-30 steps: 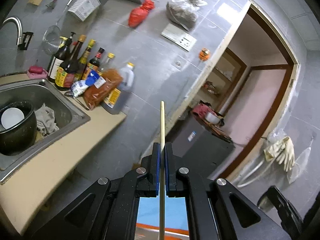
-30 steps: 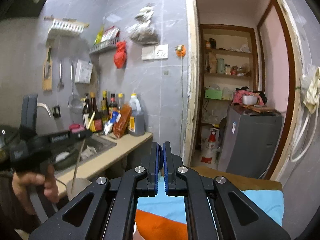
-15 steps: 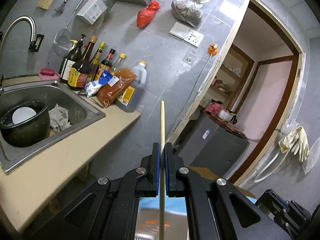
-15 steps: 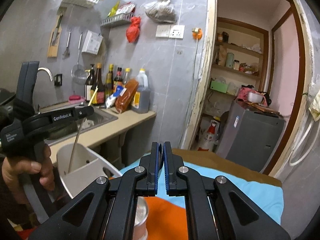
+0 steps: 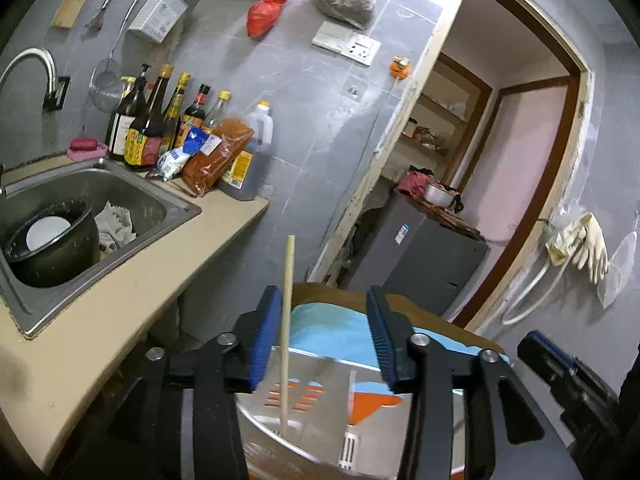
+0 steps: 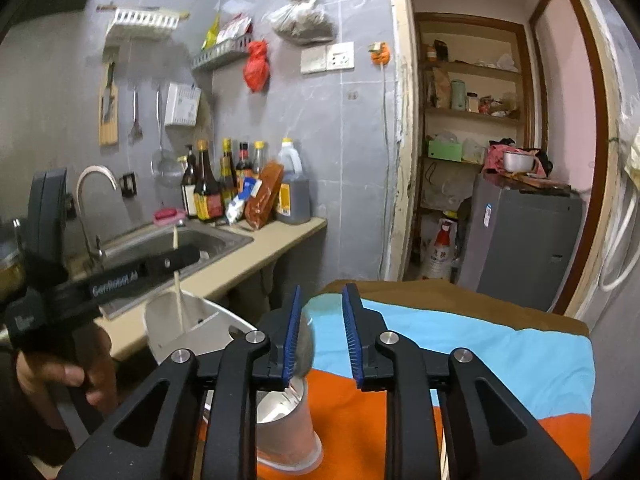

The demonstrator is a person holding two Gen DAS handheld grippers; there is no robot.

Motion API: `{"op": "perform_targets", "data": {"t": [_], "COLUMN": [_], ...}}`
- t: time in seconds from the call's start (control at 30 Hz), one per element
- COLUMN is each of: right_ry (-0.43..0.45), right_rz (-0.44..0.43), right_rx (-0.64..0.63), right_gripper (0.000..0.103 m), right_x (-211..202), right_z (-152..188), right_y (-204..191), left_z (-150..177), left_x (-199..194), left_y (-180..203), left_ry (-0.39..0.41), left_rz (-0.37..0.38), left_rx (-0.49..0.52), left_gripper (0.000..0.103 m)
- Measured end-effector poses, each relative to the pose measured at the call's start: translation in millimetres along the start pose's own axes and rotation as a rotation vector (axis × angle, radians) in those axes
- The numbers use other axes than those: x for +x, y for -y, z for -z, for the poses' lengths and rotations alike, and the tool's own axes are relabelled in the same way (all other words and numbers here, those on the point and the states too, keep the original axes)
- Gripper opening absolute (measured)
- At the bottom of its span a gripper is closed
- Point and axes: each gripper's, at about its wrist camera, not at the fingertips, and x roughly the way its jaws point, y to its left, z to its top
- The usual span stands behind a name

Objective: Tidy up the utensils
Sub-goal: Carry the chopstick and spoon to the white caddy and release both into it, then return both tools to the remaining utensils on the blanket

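1. the left tongs [image 5: 322,334] are spreading, their blue pads well apart; a pale wooden chopstick [image 5: 286,328] stands nearly upright between them, close against the left pad [image 5: 264,336], and whether it touches that pad i cannot tell.
2. the chopstick's lower end sits down inside a white utensil holder [image 5: 280,424] with slotted walls, directly below the left tongs.
3. from the right wrist view the same holder [image 6: 188,328] stands at the near left, on a table covered with a blue and orange cloth [image 6: 480,344], and the chopstick [image 6: 178,280] rises out of it past the black body of the left tongs [image 6: 172,260], which a hand [image 6: 60,372] grips by the handle.
4. the right tongs [image 6: 320,334] are also spreading, with a narrow gap between the blue pads and nothing between them.
5. just below and left of the right tongs stands a pinkish cup with a shiny metal inside [image 6: 288,416]; something silvery rises from it behind the left pad, too hidden to name.
6. farther left, a beige tabletop [image 5: 120,300] carries a steel sink [image 5: 132,192] holding a dark pot [image 5: 52,248], with sauce bottles [image 5: 160,124] lined along the grey tiled wall.
7. an open doorway [image 6: 472,140] lies far right, a grey cabinet [image 6: 524,240] inside.
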Motion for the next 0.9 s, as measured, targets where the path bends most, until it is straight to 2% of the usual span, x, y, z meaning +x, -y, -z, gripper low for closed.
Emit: {"op": "perform_targets", "data": {"t": [0.1, 0.17, 0.2, 0.27, 0.37, 0.4, 0.5, 0.7, 0.9], "right_ry": [0.028, 0.046, 0.061, 0.082, 0.106, 0.111, 0.118, 0.103, 0.036], "right_rz": [0.011, 0.027, 0.037, 0.059, 0.086, 0.094, 0.126, 0.202, 0.223], "right_rx": [0.045, 0.071, 0.087, 0.107, 0.125, 0.130, 0.140, 0.162, 0.185], "right_gripper": [0.031, 0.047, 0.052, 0.067, 0.084, 0.086, 0.103, 0.103, 0.103], "right_x": [-16, -26, -33, -45, -65, -71, -92, -122, -125], "right_z": [-6, -9, -10, -12, -12, -11, -5, 16, 44], "right_y": [12, 22, 28, 40, 59, 66, 89, 138, 184], "left_z": [-1, -2, -1, 0, 6, 9, 20, 53, 98], "left_x": [-7, -13, -16, -21, -30, -32, -38, -39, -15], "left_y": [19, 31, 40, 55, 82, 92, 122, 176, 213], "left_ry": [-0.001, 0.003, 0.006, 0.013, 0.038, 0.048, 0.068, 0.045, -0.060], "left_rz": [0.002, 0.000, 0.002, -0.001, -0.013, -0.018, -0.024, 0.005, 0.014], "left_rx": [0.041, 0.060, 0.071, 0.089, 0.122, 0.137, 0.188, 0.275, 0.304], "left_gripper": [0.051, 0.060, 0.062, 0.073, 0.087, 0.089, 0.094, 0.094, 0.094]}}
